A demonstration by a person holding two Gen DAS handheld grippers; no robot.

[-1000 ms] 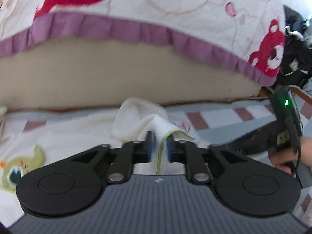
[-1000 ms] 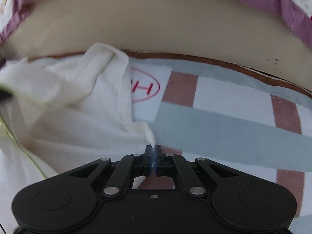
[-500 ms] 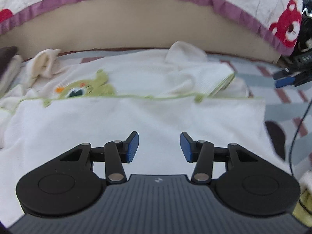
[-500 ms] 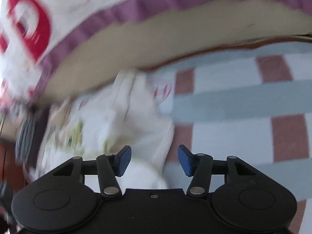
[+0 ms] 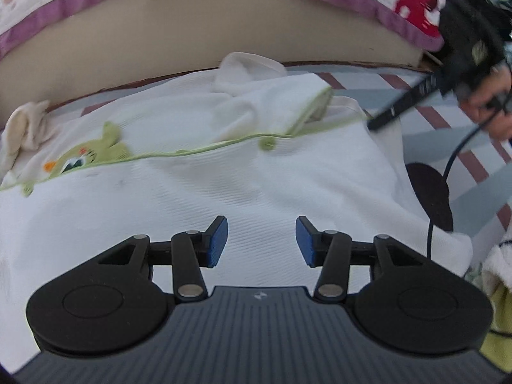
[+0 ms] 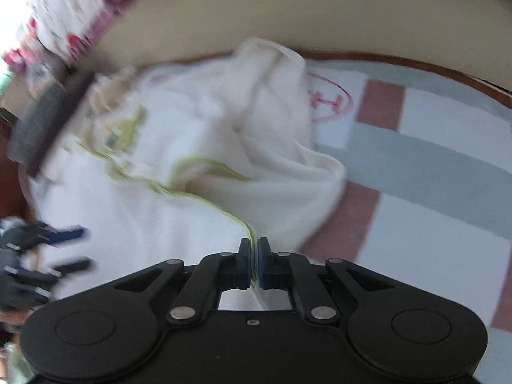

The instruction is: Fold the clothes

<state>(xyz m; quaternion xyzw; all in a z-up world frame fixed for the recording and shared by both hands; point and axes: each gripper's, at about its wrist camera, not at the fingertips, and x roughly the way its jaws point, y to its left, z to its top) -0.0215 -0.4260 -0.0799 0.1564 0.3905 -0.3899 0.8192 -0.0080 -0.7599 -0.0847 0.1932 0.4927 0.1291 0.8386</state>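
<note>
Garment: white garment is lying half-folded on the striped mat, under both grippers.
Right gripper: is pinching the green-trimmed hem.
Left gripper: is hanging released above the cloth.
Risk: thin hem may be slipping free; folded flap at 1 o'clock may be unfolding if tugged.

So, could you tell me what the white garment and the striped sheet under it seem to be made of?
White garment: looks like soft ribbed cotton knit, matte, with fine ridges, limp folds and a stitched green trim. Striped sheet: probably smooth woven fabric, flat and matte with printed bands; blur hides the weave.
</note>
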